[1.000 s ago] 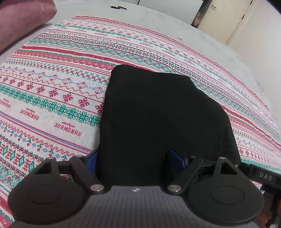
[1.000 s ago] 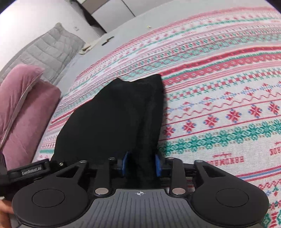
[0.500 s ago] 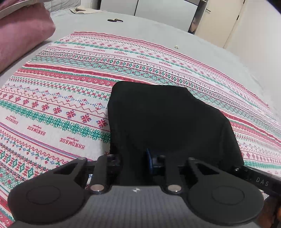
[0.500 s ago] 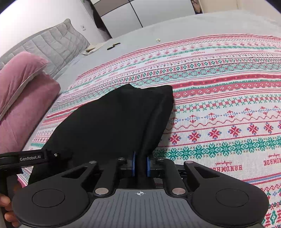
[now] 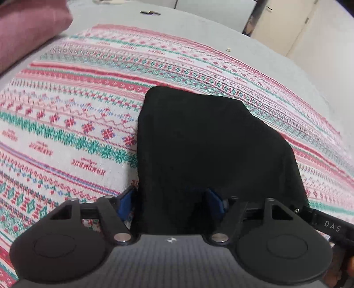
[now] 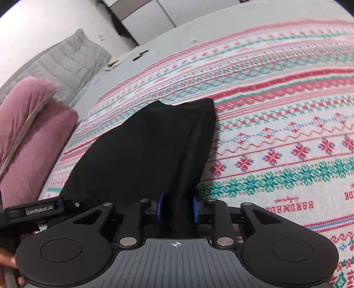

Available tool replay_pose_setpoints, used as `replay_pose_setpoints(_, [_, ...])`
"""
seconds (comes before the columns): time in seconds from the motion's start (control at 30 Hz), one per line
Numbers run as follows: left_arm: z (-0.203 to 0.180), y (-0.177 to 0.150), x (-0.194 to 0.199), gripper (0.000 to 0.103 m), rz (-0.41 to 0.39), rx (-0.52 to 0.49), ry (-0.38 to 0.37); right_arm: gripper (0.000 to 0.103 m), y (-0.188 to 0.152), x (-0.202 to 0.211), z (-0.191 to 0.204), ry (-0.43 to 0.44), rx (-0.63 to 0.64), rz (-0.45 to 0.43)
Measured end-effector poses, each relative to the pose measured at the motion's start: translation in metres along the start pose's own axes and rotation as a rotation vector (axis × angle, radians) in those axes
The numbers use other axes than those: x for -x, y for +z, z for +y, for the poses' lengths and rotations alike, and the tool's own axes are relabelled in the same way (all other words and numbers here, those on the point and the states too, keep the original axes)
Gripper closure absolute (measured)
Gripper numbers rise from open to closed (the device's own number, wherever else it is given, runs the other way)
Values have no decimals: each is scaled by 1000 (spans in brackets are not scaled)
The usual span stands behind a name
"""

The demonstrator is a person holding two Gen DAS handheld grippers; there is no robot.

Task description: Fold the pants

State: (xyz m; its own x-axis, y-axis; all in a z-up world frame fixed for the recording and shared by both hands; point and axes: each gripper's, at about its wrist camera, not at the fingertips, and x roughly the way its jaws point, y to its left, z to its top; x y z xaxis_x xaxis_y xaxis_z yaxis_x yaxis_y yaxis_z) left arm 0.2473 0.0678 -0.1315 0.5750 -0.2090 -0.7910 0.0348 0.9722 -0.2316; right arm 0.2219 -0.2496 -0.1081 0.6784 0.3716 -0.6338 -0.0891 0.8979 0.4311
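Note:
The black pants lie folded into a compact bundle on the patterned blanket. My left gripper is open, its blue pads wide apart on either side of the near left edge of the pants. My right gripper is also open, its blue pads a short way apart around the near right edge of the pants. The cloth between the jaws looks slack. The near hem is hidden behind both gripper bodies.
The red, green and white blanket covers a grey bed. Pink cushions and a grey quilted pillow lie at the left. White cabinets stand behind the bed. A small dark object lies on the grey sheet.
Both grippers were shut on the near edge of the pants half a second ago; now both have opened and let the cloth go. The views have dipped lower toward the bed.

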Motion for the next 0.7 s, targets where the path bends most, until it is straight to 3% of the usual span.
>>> replay_pose_setpoints(0.03, [-3, 1, 3, 28, -11, -11, 7, 86, -1, 1, 6, -14, 34, -12])
replay_pose_setpoints(0.13, [-3, 7, 13, 59, -54, -11, 14, 96, 4, 15, 18, -18, 92, -64])
replay_pose_setpoints(0.23, [-8, 16, 20, 69, -86, 29, -70, 97, 16, 39, 27, -31, 151, -135])
replay_pose_setpoints(0.37, [-40, 22, 7, 69, -83, 32, -150, 97, 32, 63, 12, -103, 184, -182])
replay_pose_setpoints(0.53, [-95, 29, -13, 69, -84, 15, -229, 97, 54, 86, -34, -192, 137, -214])
replay_pose_setpoints(0.67, [-124, 28, -31, 67, -59, -21, -269, 96, 62, 89, -80, -232, 66, -164])
replay_pose_setpoints(0.7, [-128, 25, -37, 58, -49, -41, -249, 95, 63, 84, -93, -236, 36, -131])
